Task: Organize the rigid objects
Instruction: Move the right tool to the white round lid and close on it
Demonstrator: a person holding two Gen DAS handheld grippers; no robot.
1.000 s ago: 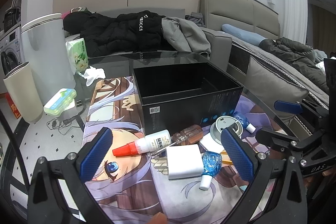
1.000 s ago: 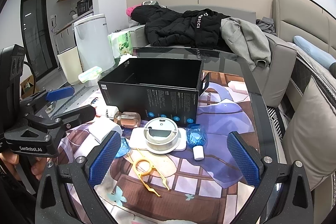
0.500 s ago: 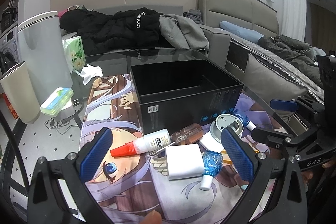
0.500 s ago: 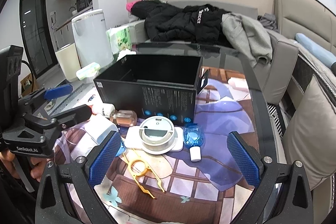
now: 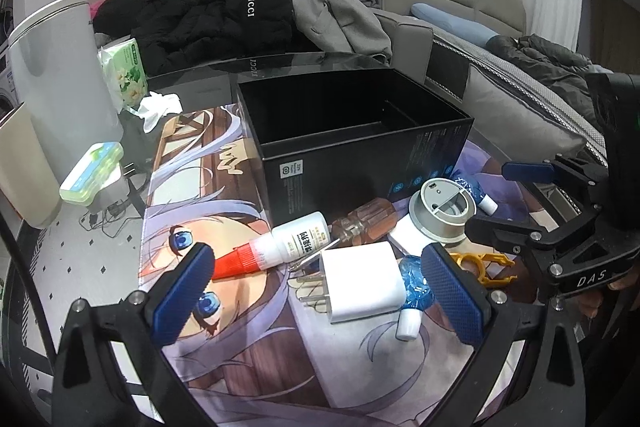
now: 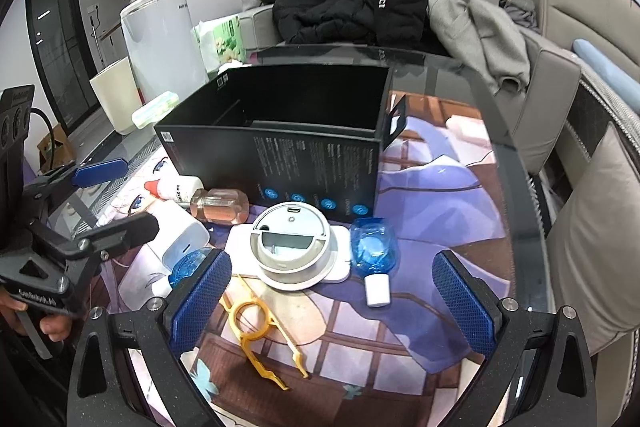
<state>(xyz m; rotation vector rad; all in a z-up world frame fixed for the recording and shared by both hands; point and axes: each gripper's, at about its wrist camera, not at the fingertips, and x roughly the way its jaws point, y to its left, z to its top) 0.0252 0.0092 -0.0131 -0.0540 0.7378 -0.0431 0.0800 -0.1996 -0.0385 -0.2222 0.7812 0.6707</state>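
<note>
An open black box [image 5: 352,143] [image 6: 280,155] stands on a printed mat. In front of it lie a white charger plug [image 5: 360,281] [image 6: 180,233], a glue bottle with a red tip [image 5: 280,243] [image 6: 172,189], a clear brown bottle [image 5: 362,223] [image 6: 218,207], a round grey device [image 5: 442,213] [image 6: 292,241], two blue bottles [image 5: 414,291] [image 6: 374,255] and a yellow plastic tool [image 6: 260,331]. My left gripper [image 5: 316,295] is open just above the plug. My right gripper [image 6: 330,301] is open above the round device and the blue bottle.
The round glass table [image 6: 500,131] ends at the right beside a grey sofa [image 6: 560,99] with jackets. A green tissue pack [image 5: 122,71] and crumpled tissue sit at the back left. A white bin [image 5: 56,75] stands off the table at left.
Both grippers have moved forward and down towards the items in front of the box. Both stay open and empty. No object has moved.
</note>
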